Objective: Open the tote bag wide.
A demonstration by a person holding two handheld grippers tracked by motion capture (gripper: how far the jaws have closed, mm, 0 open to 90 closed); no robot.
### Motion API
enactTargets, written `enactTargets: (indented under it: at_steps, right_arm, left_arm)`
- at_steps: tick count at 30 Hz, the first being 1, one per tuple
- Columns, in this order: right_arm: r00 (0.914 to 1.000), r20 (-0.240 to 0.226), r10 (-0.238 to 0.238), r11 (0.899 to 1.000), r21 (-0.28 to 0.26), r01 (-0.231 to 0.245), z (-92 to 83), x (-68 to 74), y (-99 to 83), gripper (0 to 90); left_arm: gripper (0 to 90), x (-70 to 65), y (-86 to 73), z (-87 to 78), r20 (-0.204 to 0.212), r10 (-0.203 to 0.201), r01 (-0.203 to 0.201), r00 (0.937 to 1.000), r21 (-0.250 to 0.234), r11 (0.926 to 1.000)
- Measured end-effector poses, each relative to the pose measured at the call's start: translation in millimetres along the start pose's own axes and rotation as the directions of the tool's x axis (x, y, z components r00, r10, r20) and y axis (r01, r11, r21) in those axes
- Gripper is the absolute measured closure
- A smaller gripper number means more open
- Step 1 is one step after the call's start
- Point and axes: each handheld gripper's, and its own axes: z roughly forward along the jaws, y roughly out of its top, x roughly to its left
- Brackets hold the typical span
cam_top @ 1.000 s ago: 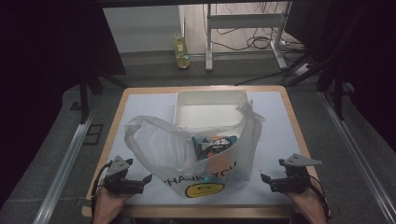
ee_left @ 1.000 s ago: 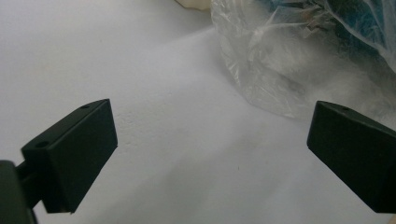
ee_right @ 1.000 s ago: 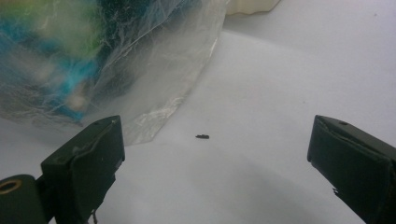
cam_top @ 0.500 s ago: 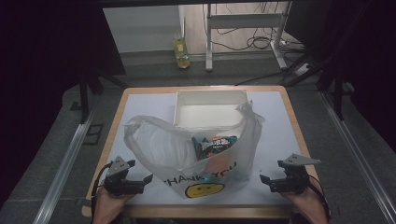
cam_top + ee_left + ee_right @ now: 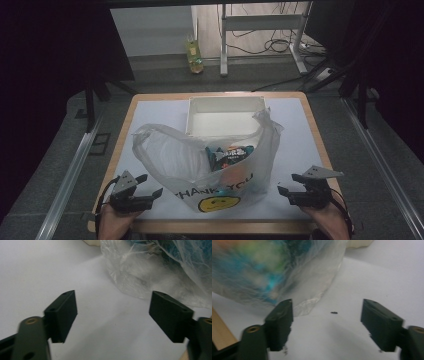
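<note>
Left gripper (image 5: 154, 185) and right gripper (image 5: 287, 183): jaws apart, just been closing, nothing between them; both flank the bag (image 5: 210, 165), untouched.

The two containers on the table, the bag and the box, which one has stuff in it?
The clear plastic bag with the smiley face, nearest the person, holds colourful snack packets. The white box behind it looks empty.

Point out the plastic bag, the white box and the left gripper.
plastic bag (image 5: 172, 155): high view, on its clear left side.
white box (image 5: 225, 112): high view, on its bare floor.
left gripper (image 5: 150, 186): high view, midway between its fingertips.
</note>
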Motion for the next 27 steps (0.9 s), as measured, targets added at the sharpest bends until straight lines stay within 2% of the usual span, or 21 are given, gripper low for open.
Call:
enactTargets:
  at_steps: [1, 2, 3, 5, 6, 7, 9, 10, 11, 12, 14, 15, 17, 19, 20, 23, 24, 26, 27]
  right_arm:
    - [1.0000, 0.000, 0.000, 1.000, 0.000, 0.000, 0.0, 0.0, 0.0, 32.5]
    - [0.9998, 0.002, -0.018, 1.000, -0.001, 0.018, -2.3, 3.8, 0.9, 40.0]
    - [0.9996, 0.002, -0.027, 1.000, 0.002, 0.027, -3.5, 5.7, 1.4, 43.8]
    - [0.9991, -0.007, -0.042, 0.999, 0.006, 0.042, -4.3, 8.3, 2.1, 50.7]
    - [0.9991, -0.007, -0.042, 0.999, 0.006, 0.042, -4.3, 8.3, 2.1, 50.7]
    - [0.9986, -0.017, -0.050, 0.999, 0.012, 0.051, -4.5, 10.2, 2.4, 58.4]
    - [0.9979, -0.027, -0.059, 0.998, 0.017, 0.060, -5.2, 12.8, 2.8, 65.3]
    - [0.9979, -0.027, -0.059, 0.998, 0.017, 0.060, -5.2, 12.8, 2.8, 65.3]
    - [0.9973, -0.038, -0.063, 0.998, 0.019, 0.064, -5.5, 13.9, 3.3, 69.8]
    - [0.9953, -0.056, -0.080, 0.997, 0.013, 0.080, -6.4, 17.3, 4.3, 77.5]
    - [0.9946, -0.065, -0.081, 0.997, 0.016, 0.082, -6.8, 19.4, 5.1, 80.8]
    - [0.9930, -0.078, -0.089, 0.996, 0.012, 0.090, -6.9, 22.6, 5.9, 87.3]
    - [0.9922, -0.083, -0.093, 0.995, 0.011, 0.094, -6.9, 24.1, 6.4, 88.7]
    - [0.9896, -0.111, -0.091, 0.996, 0.012, 0.093, -6.3, 27.4, 6.9, 89.1]
    - [0.9896, -0.111, -0.091, 0.996, 0.012, 0.093, -6.3, 27.4, 6.9, 89.1]
    - [0.9866, -0.134, -0.093, 0.995, 0.012, 0.095, -6.2, 32.5, 7.8, 89.2]
    - [0.9858, -0.139, -0.093, 0.995, 0.011, 0.096, -6.3, 34.2, 8.1, 89.1]
    - [0.9830, -0.158, -0.094, 0.995, 0.005, 0.096, -6.9, 37.6, 9.2, 89.1]
    - [0.9818, -0.163, -0.098, 0.995, 0.002, 0.099, -7.4, 40.0, 9.8, 89.2]
  left_arm:
    - [31.0, 0.0, 0.0, 0.0, 0.000, 0.000, 0.000, 1.0000, 0.000, 1.0000]
    - [34.5, -1.1, -0.3, -2.3, 0.015, -0.003, 0.003, 0.9999, 0.000, 1.0000]
    - [39.4, -2.0, -0.4, -3.2, 0.022, -0.001, 0.001, 0.9998, 0.002, 1.0000]
    - [47.4, -4.7, -0.4, -4.3, 0.043, 0.004, -0.004, 0.9991, 0.007, 1.0000]
    - [52.7, -4.7, -0.4, -4.3, 0.043, 0.004, -0.004, 0.9991, 0.007, 1.0000]
    - [58.3, -6.6, -0.3, -4.7, 0.049, 0.006, -0.007, 0.9988, 0.009, 0.9999]
    - [68.6, -10.8, 0.0, -6.1, 0.064, 0.018, -0.018, 0.9978, 0.010, 0.9998]
    - [68.6, -13.0, 0.1, -7.1, 0.073, 0.023, -0.024, 0.9970, 0.008, 0.9997]
    - [72.6, -15.0, 0.1, -8.3, 0.079, 0.029, -0.030, 0.9964, 0.006, 0.9995]
    - [80.7, -17.4, 0.2, -9.8, 0.086, 0.034, -0.034, 0.9957, 0.001, 0.9994]
    - [87.8, -21.1, 0.3, -14.0, 0.100, 0.046, -0.045, 0.9939, -0.014, 0.9989]
    - [88.9, -22.7, 0.3, -16.2, 0.108, 0.046, -0.044, 0.9931, -0.018, 0.9989]
    - [89.0, -25.9, -0.6, -20.0, 0.134, 0.042, -0.039, 0.9901, -0.025, 0.9989]
    - [89.0, -32.9, -3.6, -22.4, 0.172, 0.039, -0.035, 0.9843, -0.023, 0.9991]
    - [89.0, -32.9, -3.6, -22.4, 0.172, 0.039, -0.035, 0.9843, -0.023, 0.9991]
    - [89.0, -42.0, -5.1, -22.8, 0.207, 0.047, -0.045, 0.9772, -0.016, 0.9989]
    - [89.0, -48.5, -4.2, -22.4, 0.226, 0.057, -0.055, 0.9725, -0.017, 0.9984]
    - [89.0, -55.1, -1.4, -22.1, 0.245, 0.070, -0.067, 0.9670, -0.023, 0.9975]
    - [89.0, -55.1, -1.4, -22.1, 0.245, 0.070, -0.067, 0.9670, -0.023, 0.9975]
